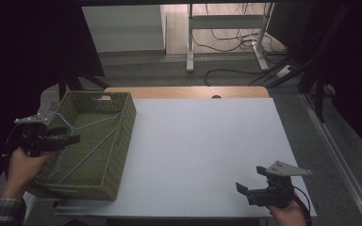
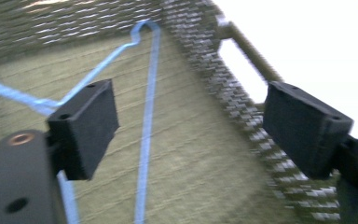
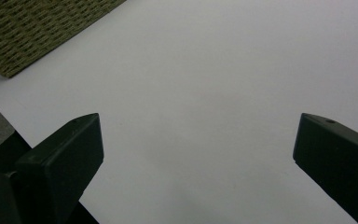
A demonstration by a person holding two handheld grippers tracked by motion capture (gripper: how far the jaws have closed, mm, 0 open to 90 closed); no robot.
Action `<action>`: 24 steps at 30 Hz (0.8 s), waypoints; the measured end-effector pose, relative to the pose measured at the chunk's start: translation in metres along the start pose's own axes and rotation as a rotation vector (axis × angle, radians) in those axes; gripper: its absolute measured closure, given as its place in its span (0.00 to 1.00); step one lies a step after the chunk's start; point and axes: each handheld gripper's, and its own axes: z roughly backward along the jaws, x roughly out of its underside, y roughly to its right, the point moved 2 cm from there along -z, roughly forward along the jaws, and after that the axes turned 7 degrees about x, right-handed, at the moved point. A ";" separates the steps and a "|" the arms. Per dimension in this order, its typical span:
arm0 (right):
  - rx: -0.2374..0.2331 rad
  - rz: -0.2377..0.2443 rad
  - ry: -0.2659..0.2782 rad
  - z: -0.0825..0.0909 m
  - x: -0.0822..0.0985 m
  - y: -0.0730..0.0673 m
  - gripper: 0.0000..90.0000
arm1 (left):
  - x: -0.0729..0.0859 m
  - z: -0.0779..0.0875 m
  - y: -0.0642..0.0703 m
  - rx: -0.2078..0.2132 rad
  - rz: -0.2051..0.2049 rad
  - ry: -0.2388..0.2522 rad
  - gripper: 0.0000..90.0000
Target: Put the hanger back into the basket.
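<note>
Left gripper (image 1: 68, 139): jaws apart over green basket (image 1: 120, 141) holding blue hanger (image 2: 147, 116).
Right gripper (image 1: 242, 189): jaws wide apart, near right of white table (image 1: 207, 141).

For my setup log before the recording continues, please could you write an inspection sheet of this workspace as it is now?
Surface: white table top, bare apart from the basket.
Job's things: green woven basket at the left edge; light blue wire hanger lying inside it.
Clutter: nothing seen.
Grippers: left gripper open, over the basket; right gripper open, over bare table, holding nothing.
Cables: black cables on the floor beyond the table.
Surroundings: white desk frame behind; dark curtains at both sides.
</note>
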 end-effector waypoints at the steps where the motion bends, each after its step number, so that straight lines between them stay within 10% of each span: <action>1: 0.007 0.003 0.000 0.001 0.000 0.000 0.01 | -0.001 0.000 0.007 0.009 -0.009 0.012 0.16; 14: 0.069 0.046 -0.009 0.004 0.003 0.008 0.01 | 0.015 -0.021 0.092 0.132 -0.093 0.089 0.06; 20: 0.078 0.056 -0.016 0.003 0.006 0.010 0.01 | 0.034 -0.041 0.117 0.135 -0.145 0.125 0.04; 24: 0.086 0.065 -0.022 0.002 0.008 0.011 0.01 | 0.043 -0.053 0.129 0.094 -0.184 0.065 0.02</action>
